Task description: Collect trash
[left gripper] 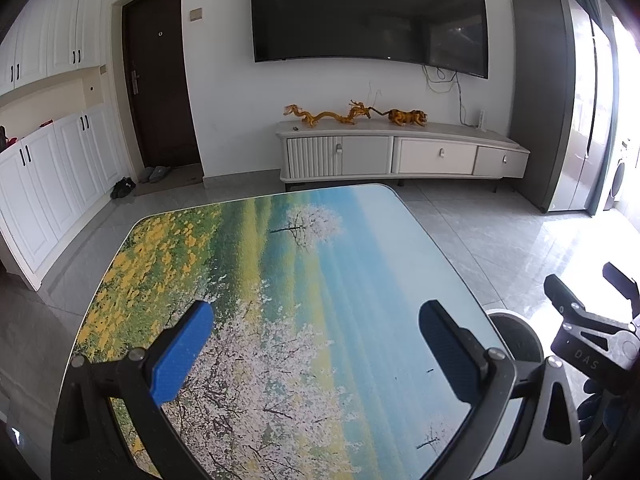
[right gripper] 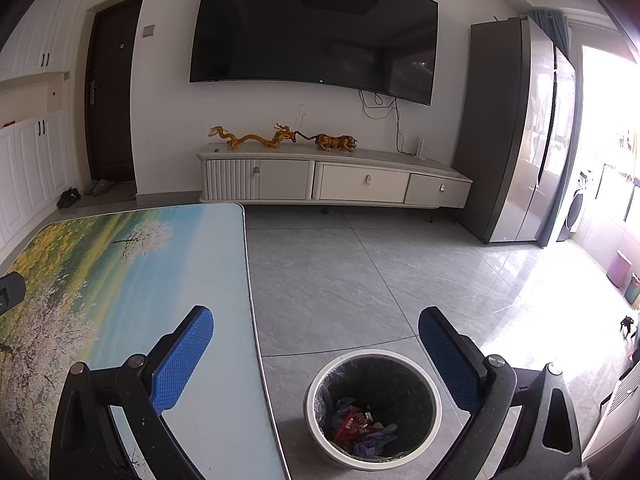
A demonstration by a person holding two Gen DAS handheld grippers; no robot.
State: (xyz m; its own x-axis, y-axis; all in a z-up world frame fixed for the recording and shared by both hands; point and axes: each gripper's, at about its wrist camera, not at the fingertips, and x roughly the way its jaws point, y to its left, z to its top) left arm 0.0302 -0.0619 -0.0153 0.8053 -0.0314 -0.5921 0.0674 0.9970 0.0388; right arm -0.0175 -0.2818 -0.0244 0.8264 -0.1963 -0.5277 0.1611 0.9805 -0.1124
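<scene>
A round white waste bin (right gripper: 320, 434) with a dark liner stands on the floor beside the table's right edge. Red and bluish wrappers (right gripper: 360, 428) lie at its bottom. My right gripper (right gripper: 316, 356) hangs open above the bin and the table edge, with nothing between its blue pads. My left gripper (left gripper: 316, 352) is open over the table (left gripper: 280, 280), a top printed with blossom trees and yellow flowers. No loose trash shows on the table. The bin's rim (left gripper: 516, 332) peeks out at the right in the left wrist view, next to the right gripper's body (left gripper: 592, 332).
A low white TV cabinet (right gripper: 336, 178) with golden dragon and tiger figures stands against the far wall under a large television (right gripper: 316, 32). A grey fridge (right gripper: 516, 132) is at the right, white cupboards (left gripper: 48, 184) and a dark door (left gripper: 160, 80) at the left. Grey tiled floor (right gripper: 360, 272) lies between.
</scene>
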